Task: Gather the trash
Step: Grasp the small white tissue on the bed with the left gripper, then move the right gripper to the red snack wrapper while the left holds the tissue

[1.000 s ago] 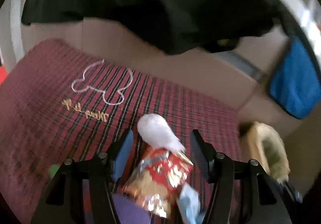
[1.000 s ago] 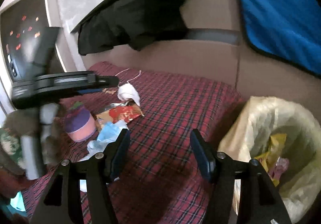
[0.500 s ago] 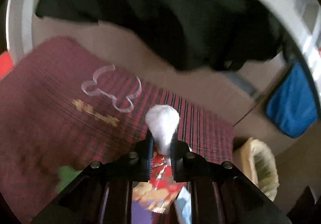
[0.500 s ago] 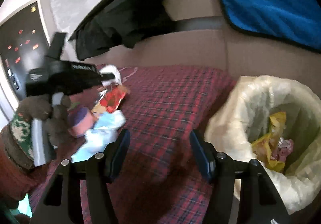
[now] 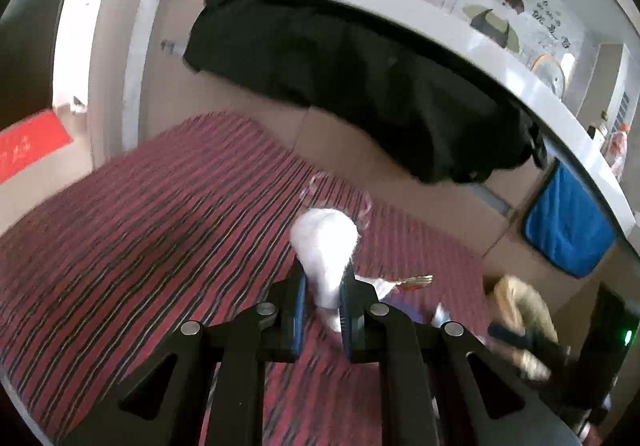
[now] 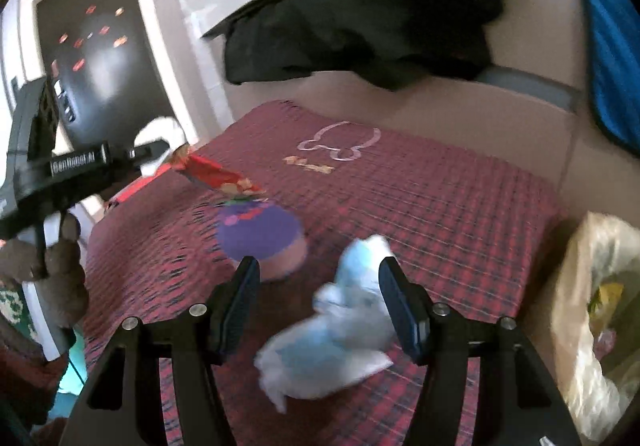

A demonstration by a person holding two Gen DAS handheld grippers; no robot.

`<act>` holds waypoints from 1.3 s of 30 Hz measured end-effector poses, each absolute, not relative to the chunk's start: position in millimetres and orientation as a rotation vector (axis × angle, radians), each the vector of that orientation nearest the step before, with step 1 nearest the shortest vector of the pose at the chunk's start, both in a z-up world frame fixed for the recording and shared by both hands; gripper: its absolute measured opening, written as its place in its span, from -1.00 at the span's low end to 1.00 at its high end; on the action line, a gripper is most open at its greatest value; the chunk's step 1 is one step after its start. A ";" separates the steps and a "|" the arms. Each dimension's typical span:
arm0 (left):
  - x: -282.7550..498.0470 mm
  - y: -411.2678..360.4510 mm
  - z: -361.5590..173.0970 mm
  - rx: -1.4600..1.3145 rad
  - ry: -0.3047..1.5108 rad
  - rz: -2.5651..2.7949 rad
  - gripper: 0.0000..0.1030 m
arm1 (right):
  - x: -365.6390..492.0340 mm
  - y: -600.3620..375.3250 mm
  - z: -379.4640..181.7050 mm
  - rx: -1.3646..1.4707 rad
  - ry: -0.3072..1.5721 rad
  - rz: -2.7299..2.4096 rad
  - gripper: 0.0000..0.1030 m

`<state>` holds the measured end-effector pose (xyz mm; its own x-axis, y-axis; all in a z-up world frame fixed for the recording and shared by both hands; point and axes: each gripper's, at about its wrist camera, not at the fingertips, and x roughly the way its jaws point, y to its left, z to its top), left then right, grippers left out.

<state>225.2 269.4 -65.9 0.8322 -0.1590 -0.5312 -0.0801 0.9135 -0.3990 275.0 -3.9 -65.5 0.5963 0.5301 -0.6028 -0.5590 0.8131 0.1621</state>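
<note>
the left gripper point(image 5: 323, 296) is clamped on a white tissue wad point(image 5: 326, 246), lifted off the red plaid blanket point(image 5: 140, 238); from the right wrist view a red snack wrapper point(image 6: 218, 176) hangs close under that gripper, though whether it is pinched too or only caught cannot be told. the right gripper point(image 6: 318, 300) stands wide with nothing pressed between its fingers; a crumpled blue and white tissue point(image 6: 340, 330) lies on the blanket between them, so it looks ready to be picked but is not yet gripped. a purple and pink cup point(image 6: 262, 238) sits on the blanket just beyond that tissue, away from the bin. the bin with a pale plastic bag point(image 6: 592, 326) stands off the blanket's right edge and already holds some yellow and pink scraps, so part of the job looks done. left to do, by my reading: carry the white wad to the bin, then take the blue tissue, the wrapper and perhaps the cup.
</note>
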 end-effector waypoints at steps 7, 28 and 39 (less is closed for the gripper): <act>196.6 308.2 -111.9 -0.494 0.680 -0.053 -0.70 | 261.2 43.4 -65.7 -0.130 0.712 0.693 0.15; 168.3 350.6 -130.2 -0.573 0.729 -0.025 0.01 | 278.3 155.1 -100.4 -0.189 0.861 0.773 0.14; 183.7 347.1 -133.1 -0.476 0.733 0.063 -0.61 | 275.7 170.2 -116.4 -0.345 0.853 0.704 0.12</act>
<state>183.7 347.1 -133.1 0.7459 -0.1087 -0.6571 -0.2184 0.8921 -0.3956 275.7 170.2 -116.4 0.4537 0.4257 -0.7829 -0.6885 0.7252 -0.0047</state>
